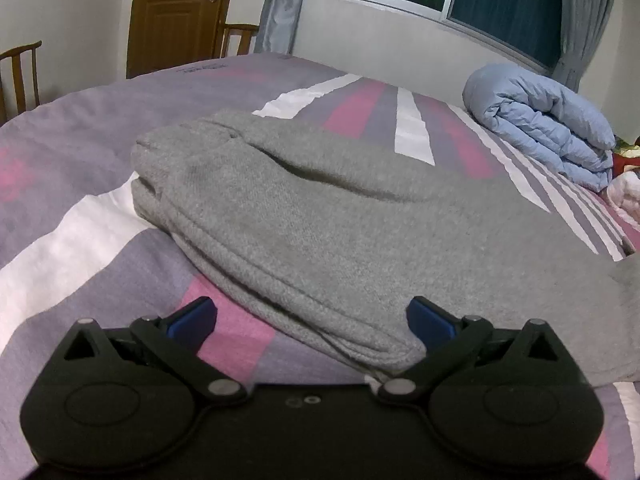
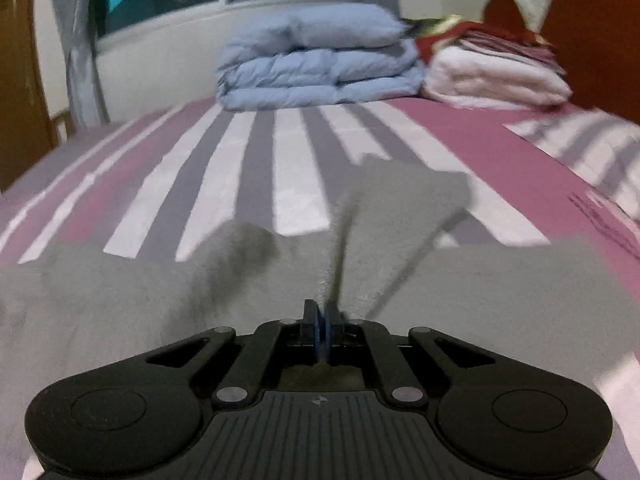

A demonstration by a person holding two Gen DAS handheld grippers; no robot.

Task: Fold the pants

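Grey sweatpants (image 1: 320, 216) lie partly folded in layers on the striped bedspread. My left gripper (image 1: 312, 318) is open, its blue pads either side of the near edge of the pants, holding nothing. In the right wrist view the grey pants (image 2: 400, 280) spread across the foreground, blurred. My right gripper (image 2: 322, 320) is shut, its blue pads pinching a ridge of the grey fabric that rises in a fold ahead of it.
The bed (image 1: 80, 168) has a purple, pink and white striped cover. A folded light-blue duvet (image 2: 316, 64) and a white and red blanket pile (image 2: 496, 72) sit by the headboard (image 2: 592, 40). Wooden chairs (image 1: 20, 76) and a door (image 1: 176, 12) stand beyond the bed.
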